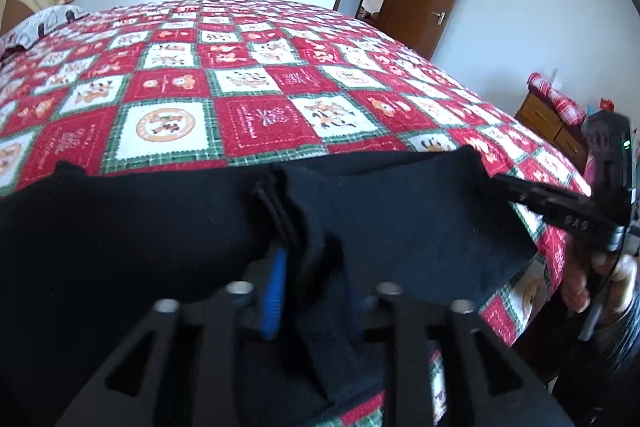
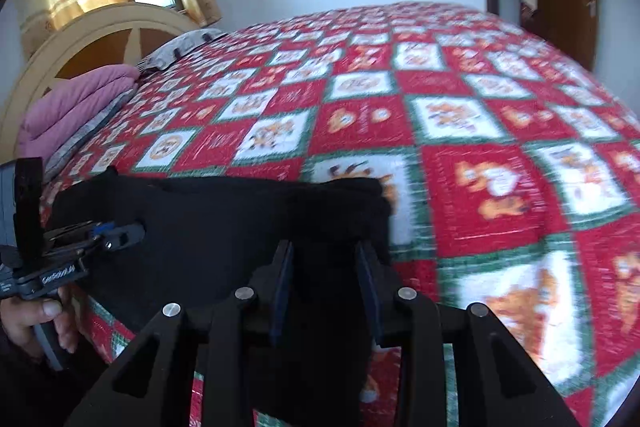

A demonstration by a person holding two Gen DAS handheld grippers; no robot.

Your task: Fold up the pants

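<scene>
On the near edge of the bed [image 1: 248, 79], over a red checked quilt [image 2: 460, 131], black pants [image 1: 400, 211] lie bunched into a compact dark mass, hanging partly off the edge. They look already doubled over at least once; by my read the fold is midway, the final lay-down and smoothing not yet done.

Left gripper [image 1: 316, 279]: fingers closed in on a ridge of pants cloth between the blue pads [image 1: 274, 291], so gripping the pants. In the right wrist view the left gripper [image 2: 120, 233] bites the left end of the cloth.

Right gripper [image 2: 326, 287]: black fabric fills the gap between its fingers, looks clamped on the right end of the pants. From the left wrist view the right gripper [image 1: 504, 187] meets the far right corner of the pants.

So the pants span between both grippers, low over the quilt. Exact layer count: cannot tell, all black.
</scene>
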